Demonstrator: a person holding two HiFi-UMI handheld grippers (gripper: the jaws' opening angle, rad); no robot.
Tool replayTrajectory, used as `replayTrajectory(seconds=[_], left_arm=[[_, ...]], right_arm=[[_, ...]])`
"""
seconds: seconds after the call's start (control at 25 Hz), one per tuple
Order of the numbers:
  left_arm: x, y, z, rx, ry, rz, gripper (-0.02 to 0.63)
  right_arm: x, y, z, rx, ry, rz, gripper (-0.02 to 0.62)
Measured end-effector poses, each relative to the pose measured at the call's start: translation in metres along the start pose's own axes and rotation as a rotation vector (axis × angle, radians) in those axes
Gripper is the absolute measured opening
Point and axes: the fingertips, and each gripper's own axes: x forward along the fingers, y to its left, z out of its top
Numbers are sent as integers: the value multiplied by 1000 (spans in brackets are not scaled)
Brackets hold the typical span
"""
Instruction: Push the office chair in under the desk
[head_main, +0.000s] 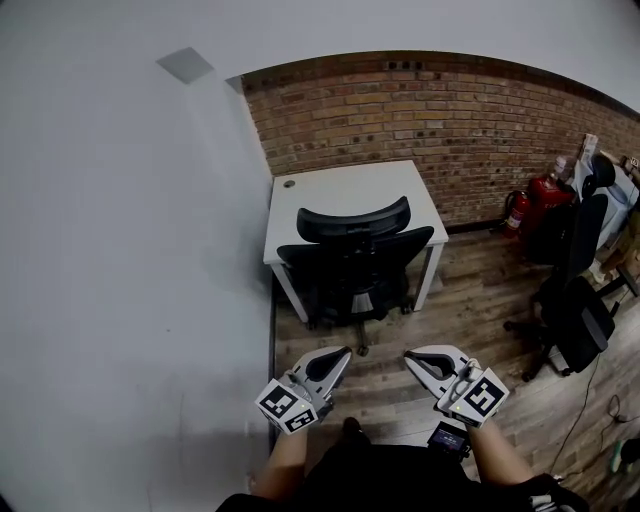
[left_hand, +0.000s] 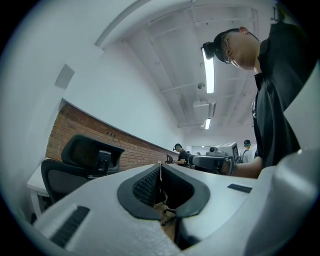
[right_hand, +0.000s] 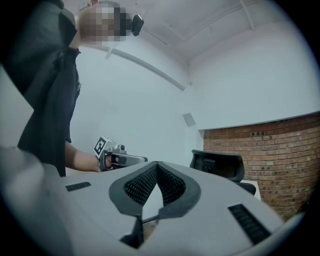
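A black office chair (head_main: 355, 262) with a headrest stands in front of a white desk (head_main: 352, 196) that sits in the corner by the brick wall. Its seat is partly under the desk edge. My left gripper (head_main: 343, 354) and right gripper (head_main: 409, 355) are held side by side, a short way in front of the chair back, apart from it. Both are shut with nothing between the jaws. In the left gripper view the chair (left_hand: 80, 162) shows at the left; in the right gripper view the chair (right_hand: 220, 165) shows at the right, and the left gripper (right_hand: 120, 157) is at the left.
A white wall (head_main: 120, 250) runs close along the left. A second black chair (head_main: 570, 300) stands at the right, with red fire extinguishers (head_main: 535, 200) by the brick wall. Wooden floor (head_main: 470, 300) lies between. Other people (left_hand: 180, 152) stand far off.
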Motion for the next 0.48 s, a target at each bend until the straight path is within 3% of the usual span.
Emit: replayTrajectory(seconds=[0.28, 0.48], left_arm=[[12, -94, -28, 20, 66, -41, 20], [-12, -116, -38, 43, 96, 22, 20]], right_arm=[[-77, 29, -25, 80, 14, -48, 6], [-98, 52, -31, 82, -1, -9, 6]])
